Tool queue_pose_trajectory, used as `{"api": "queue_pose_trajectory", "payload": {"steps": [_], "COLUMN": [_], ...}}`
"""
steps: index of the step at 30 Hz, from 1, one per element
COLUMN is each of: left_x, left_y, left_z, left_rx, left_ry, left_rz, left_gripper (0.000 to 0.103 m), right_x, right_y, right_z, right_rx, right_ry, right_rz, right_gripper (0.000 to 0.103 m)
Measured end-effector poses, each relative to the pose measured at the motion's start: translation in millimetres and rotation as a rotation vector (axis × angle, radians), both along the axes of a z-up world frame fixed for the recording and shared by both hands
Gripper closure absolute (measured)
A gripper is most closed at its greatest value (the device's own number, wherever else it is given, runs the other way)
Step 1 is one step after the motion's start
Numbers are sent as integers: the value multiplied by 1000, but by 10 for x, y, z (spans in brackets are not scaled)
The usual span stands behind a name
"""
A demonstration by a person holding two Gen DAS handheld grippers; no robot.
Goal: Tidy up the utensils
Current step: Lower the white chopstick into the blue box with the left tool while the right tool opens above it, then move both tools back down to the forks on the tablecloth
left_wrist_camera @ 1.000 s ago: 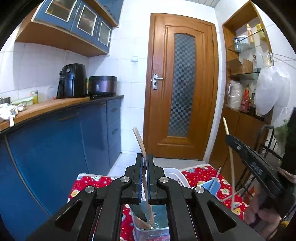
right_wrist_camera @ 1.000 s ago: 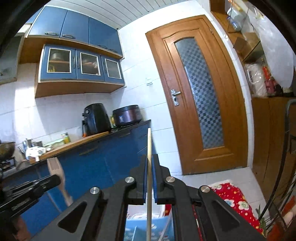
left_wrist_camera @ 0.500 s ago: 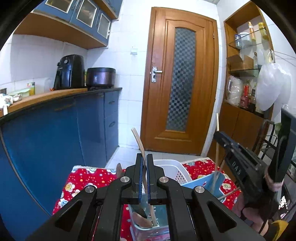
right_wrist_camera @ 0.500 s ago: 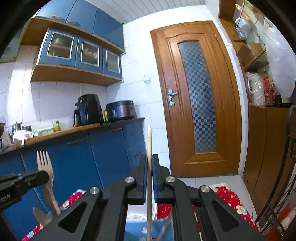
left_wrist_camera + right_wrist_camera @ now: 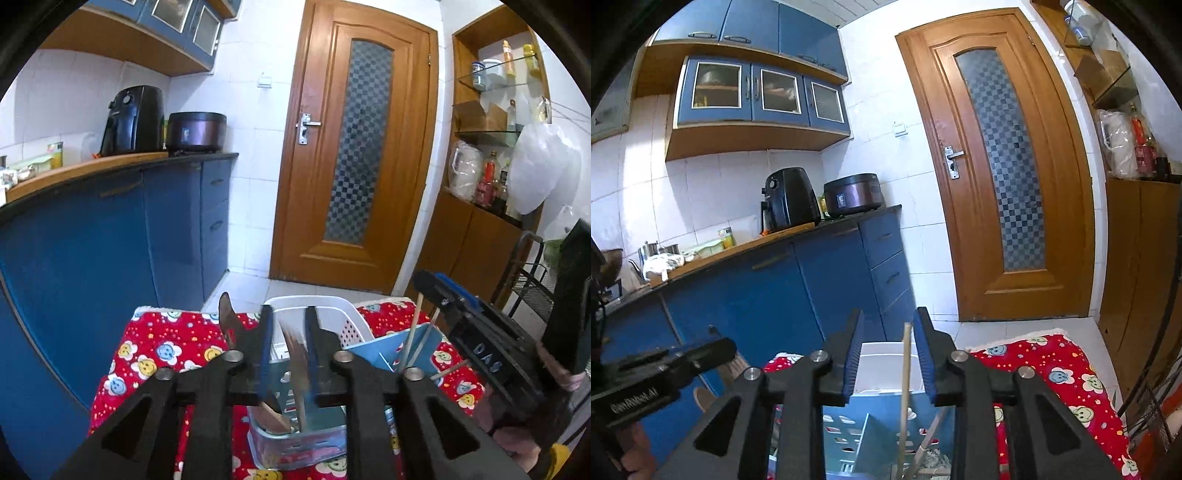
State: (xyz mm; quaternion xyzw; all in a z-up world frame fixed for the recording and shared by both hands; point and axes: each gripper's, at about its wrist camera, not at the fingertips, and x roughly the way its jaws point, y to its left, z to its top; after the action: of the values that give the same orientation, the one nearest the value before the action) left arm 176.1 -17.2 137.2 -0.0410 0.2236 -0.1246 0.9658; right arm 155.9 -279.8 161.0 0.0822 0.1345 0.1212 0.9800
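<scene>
Both grippers have just been opening, where a second ago each was clamped on a utensil. Largest first: the red patterned cloth covers the table, with the white basket at its 12 o'clock edge. Next, the clear bin sits directly below the left gripper, and the blue holder stands at 3 o'clock of that bin. The left gripper's jaws now stand apart; the wooden fork stands between them with a gap on either side, its lower end inside the bin beside a wooden spoon. The right gripper likewise has its jaws apart, and the chopstick stands free between them, its lower end down in the blue holder, where other sticks lean at 5 o'clock. Finding: both items appear released into their containers; these two placements look complete, and each gripper should lift clear without knocking its utensil
</scene>
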Motion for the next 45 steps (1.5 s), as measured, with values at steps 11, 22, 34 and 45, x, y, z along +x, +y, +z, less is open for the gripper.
{"api": "queue_pose_trajectory", "payload": {"steps": [11,22,34,45], "left_x": [-266,-702,-1125,-1314], "left_y": [-24,-37,-43,26], "left_z": [81,149,-78,-407], "left_rx": [16,17,22,5], "left_ry": [-18,-20,43,133], "left_rz": [-28,-46,-59,-41], "left_gripper": [67,67,67,67], "right_x": [-353,-739,-1190,-1486], "right_y": [-111,-347,-462,-495], "right_z": [206,199,58,-279], "right_rx": [43,98,83,94], "right_ry": [13,102,166,267], "right_rz": [17,31,37,40], "right_gripper": [68,68,68,68]}}
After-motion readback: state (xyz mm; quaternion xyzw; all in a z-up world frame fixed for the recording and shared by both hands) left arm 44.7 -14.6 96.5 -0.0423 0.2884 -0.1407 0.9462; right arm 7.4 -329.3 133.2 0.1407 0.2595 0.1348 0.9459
